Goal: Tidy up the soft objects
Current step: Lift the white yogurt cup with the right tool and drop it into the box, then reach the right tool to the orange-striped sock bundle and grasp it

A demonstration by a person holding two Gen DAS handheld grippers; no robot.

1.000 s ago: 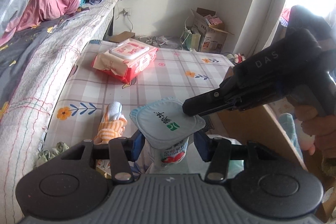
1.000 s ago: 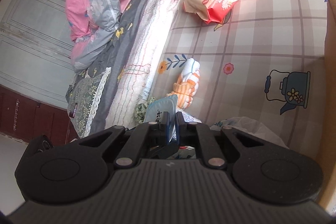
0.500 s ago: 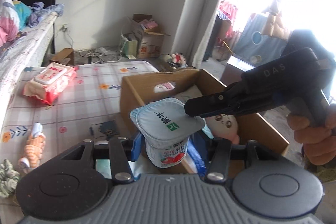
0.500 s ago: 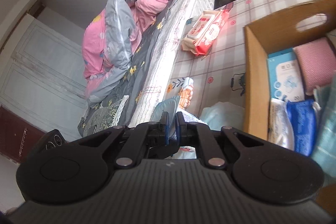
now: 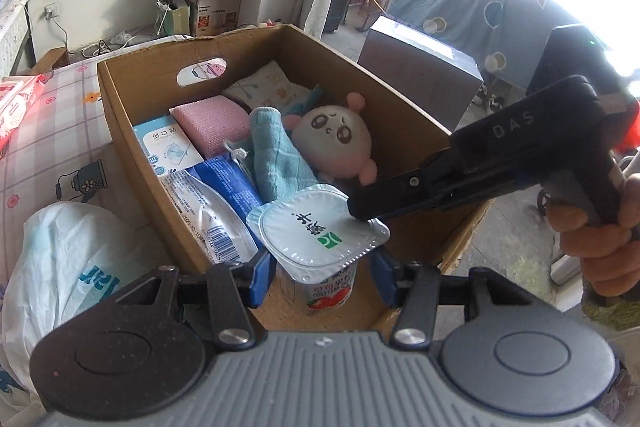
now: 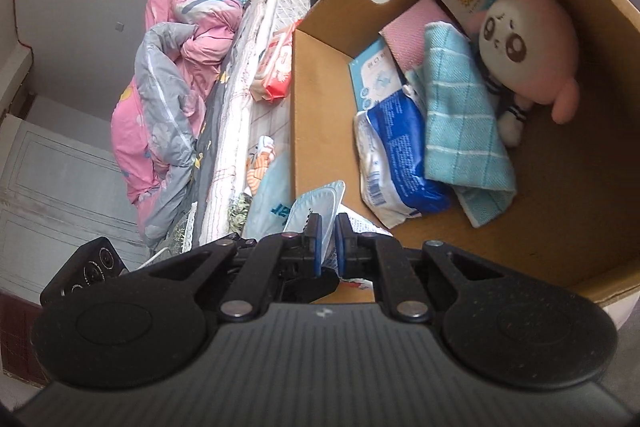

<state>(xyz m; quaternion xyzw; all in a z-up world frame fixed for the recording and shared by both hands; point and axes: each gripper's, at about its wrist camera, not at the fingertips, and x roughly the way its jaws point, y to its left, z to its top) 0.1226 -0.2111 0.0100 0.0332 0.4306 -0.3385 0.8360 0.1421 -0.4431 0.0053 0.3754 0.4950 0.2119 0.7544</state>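
My left gripper (image 5: 322, 277) clamps yogurt cup (image 5: 320, 239) over box's (image 5: 132, 115) near edge; right gripper (image 6: 328, 241) pinches its lid rim.

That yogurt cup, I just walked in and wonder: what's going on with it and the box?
A person is carrying the yogurt cup with both handheld grippers. The left gripper grips its body, and the right gripper is pinched shut on the edge of its foil lid. The cup hangs over the near end of the cardboard box, which already holds a plush doll, a teal towel, a pink sponge and some packets.
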